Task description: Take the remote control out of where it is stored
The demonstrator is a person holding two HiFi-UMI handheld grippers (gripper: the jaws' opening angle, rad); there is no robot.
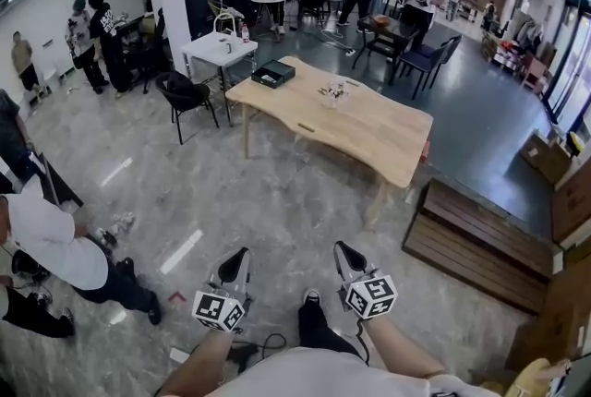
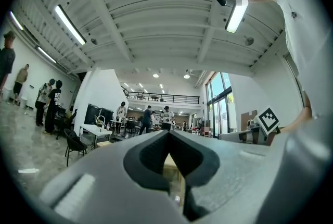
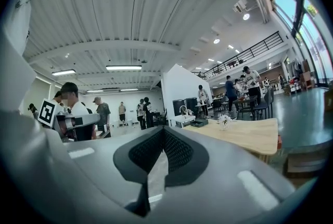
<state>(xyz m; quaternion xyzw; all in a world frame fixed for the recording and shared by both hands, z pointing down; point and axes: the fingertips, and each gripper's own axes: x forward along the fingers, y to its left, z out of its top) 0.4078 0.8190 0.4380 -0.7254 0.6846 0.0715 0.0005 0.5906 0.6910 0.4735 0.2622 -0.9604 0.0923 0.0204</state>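
Wide hall, wooden table [image 1: 342, 114] in upper centre with a black box [image 1: 273, 73] (perhaps a case). Left gripper [image 1: 238, 260] and right gripper [image 1: 346, 255], lower centre, are clenched, empty.

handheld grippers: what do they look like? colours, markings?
The left gripper and right gripper are light grey wedges tapering to a point, lined with black textured pads. Each carries a white cube with black square markers. The person wears a white top.
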